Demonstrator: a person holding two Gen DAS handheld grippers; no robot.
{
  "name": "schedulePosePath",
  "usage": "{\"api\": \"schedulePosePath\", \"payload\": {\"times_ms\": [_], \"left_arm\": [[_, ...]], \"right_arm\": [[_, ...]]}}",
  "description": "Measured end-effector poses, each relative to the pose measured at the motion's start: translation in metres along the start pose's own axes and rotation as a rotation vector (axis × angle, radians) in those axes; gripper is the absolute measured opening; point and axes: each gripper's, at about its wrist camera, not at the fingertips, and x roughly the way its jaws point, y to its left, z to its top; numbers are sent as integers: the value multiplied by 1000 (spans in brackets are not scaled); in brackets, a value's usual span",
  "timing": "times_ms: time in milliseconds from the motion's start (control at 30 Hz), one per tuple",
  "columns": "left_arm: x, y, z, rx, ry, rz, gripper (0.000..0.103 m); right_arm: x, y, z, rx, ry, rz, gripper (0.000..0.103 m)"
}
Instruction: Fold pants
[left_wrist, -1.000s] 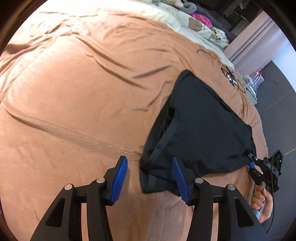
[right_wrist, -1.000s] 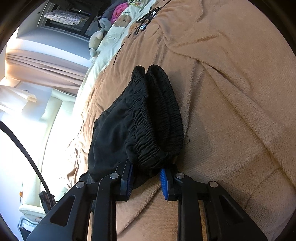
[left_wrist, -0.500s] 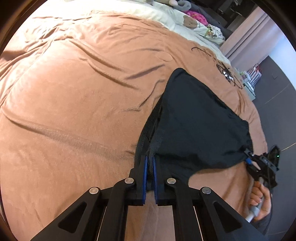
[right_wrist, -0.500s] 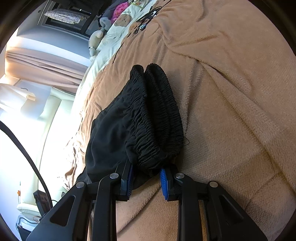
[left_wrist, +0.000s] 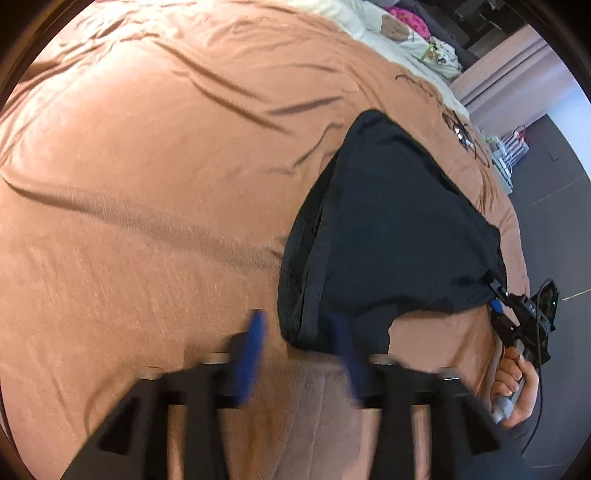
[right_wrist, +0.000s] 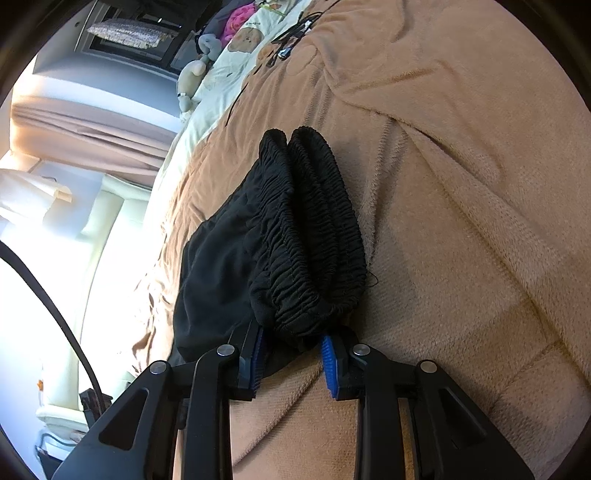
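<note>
Pants (left_wrist: 399, 229) lie just ahead of my parted left hand-held gripper (left_wrist: 301, 347) — my right hand-held gripper (right_wrist: 291, 354) clamps their waistband (right_wrist: 321, 236).

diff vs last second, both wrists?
Left tongs clamped the black pants hem half a second ago, now open and blurred, hem dropped on the brown blanket. Right tongs unchanged, gripping the waistband.
</note>
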Motion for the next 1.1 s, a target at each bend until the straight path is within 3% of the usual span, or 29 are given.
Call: {"api": "schedulePosePath", "payload": {"times_ms": [33,600,700,800,900,967,1100], "left_arm": [[-2,-1,2,4,-18,-3,65],[40,7,29,-31,4,-52,64],[43,5,29,-22,21,-66,53],[45,10,27,-49,48,-117,35],[43,12,24,-45,53,-115,25],[41,12,25,-43,50,-107,12],[27,3,26,-9,14,-109,6]], "right_arm": [[0,0,1,3,1,3,27],[5,-9,4,36,6,38,31],[6,-8,2,32,4,40,31],[6,-6,1,19,1,37,31],[3,-5,0,4,-9,32,31],[2,-1,-2,-23,-21,22,30],[-4,7,-4,-49,-42,52,24]]}}
